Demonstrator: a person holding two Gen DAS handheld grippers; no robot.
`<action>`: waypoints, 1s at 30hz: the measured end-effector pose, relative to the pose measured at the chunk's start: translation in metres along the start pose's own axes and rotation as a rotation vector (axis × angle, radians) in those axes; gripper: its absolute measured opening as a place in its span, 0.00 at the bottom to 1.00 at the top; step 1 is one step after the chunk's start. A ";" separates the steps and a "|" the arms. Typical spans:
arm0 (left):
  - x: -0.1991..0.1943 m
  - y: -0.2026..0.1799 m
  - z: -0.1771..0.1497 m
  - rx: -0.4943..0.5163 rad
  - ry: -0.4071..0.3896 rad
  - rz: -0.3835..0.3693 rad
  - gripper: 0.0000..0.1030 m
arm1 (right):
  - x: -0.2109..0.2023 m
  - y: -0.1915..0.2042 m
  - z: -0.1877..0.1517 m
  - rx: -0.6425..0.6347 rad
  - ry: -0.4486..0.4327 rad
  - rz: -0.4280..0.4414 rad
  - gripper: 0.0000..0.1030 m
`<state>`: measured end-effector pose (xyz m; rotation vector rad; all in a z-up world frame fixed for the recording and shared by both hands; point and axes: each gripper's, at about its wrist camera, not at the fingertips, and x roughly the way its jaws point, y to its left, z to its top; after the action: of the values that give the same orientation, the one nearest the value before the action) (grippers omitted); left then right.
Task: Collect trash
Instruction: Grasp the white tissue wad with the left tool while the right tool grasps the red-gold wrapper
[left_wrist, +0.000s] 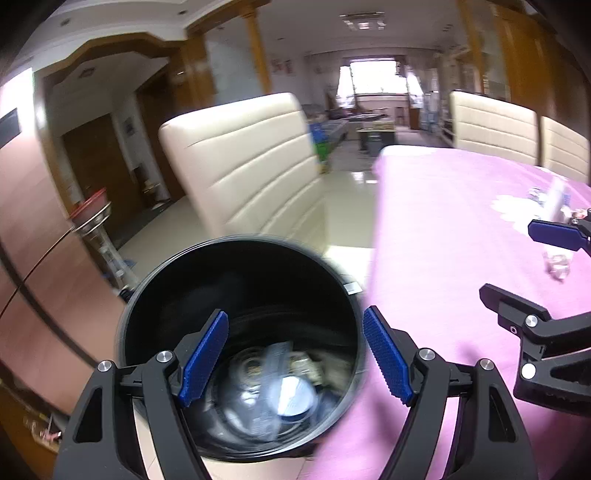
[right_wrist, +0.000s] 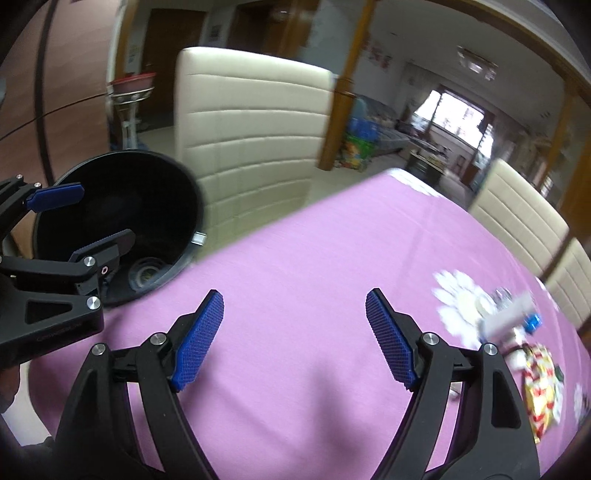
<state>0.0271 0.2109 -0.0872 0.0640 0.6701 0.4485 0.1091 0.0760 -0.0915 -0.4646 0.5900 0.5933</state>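
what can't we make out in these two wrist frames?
- Contents of the round black plastic bin: left wrist view, motion blur; only a pale disc-like lid shape reads.
- Small clear and white litter on the pink tablecloth: left wrist view, blurred, cut by the right edge.
- Red-yellow wrapper: right wrist view, print unreadable, partly behind the open right gripper.
- Bin base: hidden below the table edge.

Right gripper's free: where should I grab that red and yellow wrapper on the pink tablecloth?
Probably pinch the crumpled red and yellow wrapper across its narrow width, coming from above with the right gripper; it lies flat and elongated on the pink tablecloth, so no side edge offers purchase.
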 end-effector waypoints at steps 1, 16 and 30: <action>0.000 -0.009 0.002 0.013 -0.005 -0.017 0.72 | -0.002 -0.008 -0.003 0.012 0.002 -0.015 0.76; -0.001 -0.159 0.026 0.194 -0.002 -0.282 0.72 | -0.035 -0.145 -0.066 0.229 0.035 -0.251 0.76; 0.013 -0.242 0.034 0.254 0.085 -0.403 0.72 | -0.047 -0.236 -0.119 0.398 0.078 -0.387 0.76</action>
<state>0.1497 0.0007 -0.1163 0.1470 0.7997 -0.0229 0.1820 -0.1820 -0.0938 -0.2155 0.6536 0.0828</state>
